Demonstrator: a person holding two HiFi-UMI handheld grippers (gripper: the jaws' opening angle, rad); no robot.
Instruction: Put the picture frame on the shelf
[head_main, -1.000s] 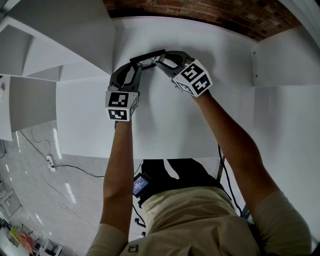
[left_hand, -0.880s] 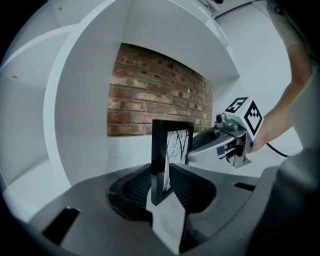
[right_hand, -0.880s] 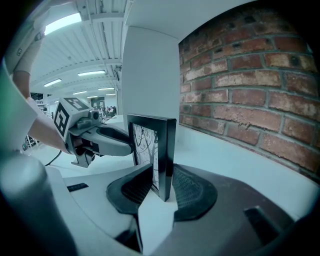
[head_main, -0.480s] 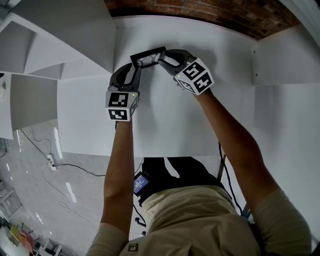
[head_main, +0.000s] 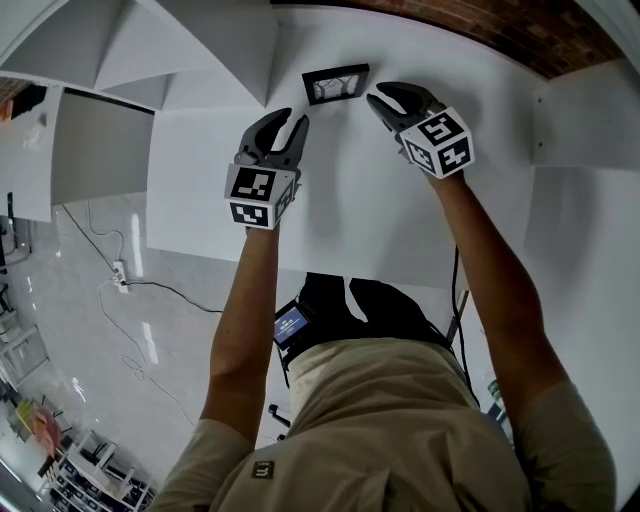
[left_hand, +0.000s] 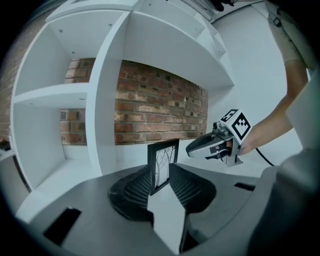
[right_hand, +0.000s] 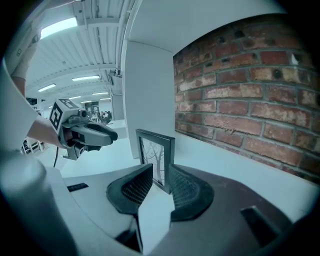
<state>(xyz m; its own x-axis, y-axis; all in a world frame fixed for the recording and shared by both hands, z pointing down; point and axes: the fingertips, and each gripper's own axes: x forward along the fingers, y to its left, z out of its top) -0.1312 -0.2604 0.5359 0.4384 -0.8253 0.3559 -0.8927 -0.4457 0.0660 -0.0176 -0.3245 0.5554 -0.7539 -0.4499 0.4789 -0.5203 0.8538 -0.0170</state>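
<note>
The black picture frame (head_main: 336, 84) stands upright on the white shelf (head_main: 350, 210), close to the brick back wall, with a tree picture in it. My left gripper (head_main: 293, 120) is open, a short way in front of the frame and to its left, touching nothing. On the frame's right my right gripper (head_main: 380, 94) is open too, and clear of it. In the left gripper view the frame (left_hand: 162, 165) shows through the gap of the open left gripper (left_hand: 161, 189), with the right gripper (left_hand: 192, 148) beyond. In the right gripper view the frame (right_hand: 156, 159) stands past the open right gripper (right_hand: 161, 189), with the left gripper (right_hand: 113, 134) at left.
A white upright divider (left_hand: 104, 100) rises just left of the frame, with more compartments (head_main: 95, 150) beyond it. The brick wall (right_hand: 240, 95) closes the back. Another shelf board (left_hand: 175, 45) hangs overhead. A side panel (head_main: 585, 120) bounds the right. Cables (head_main: 130, 290) lie on the floor below.
Both grippers have opened, let go of the frame and drawn back from it. The frame now stands alone on the shelf.
</note>
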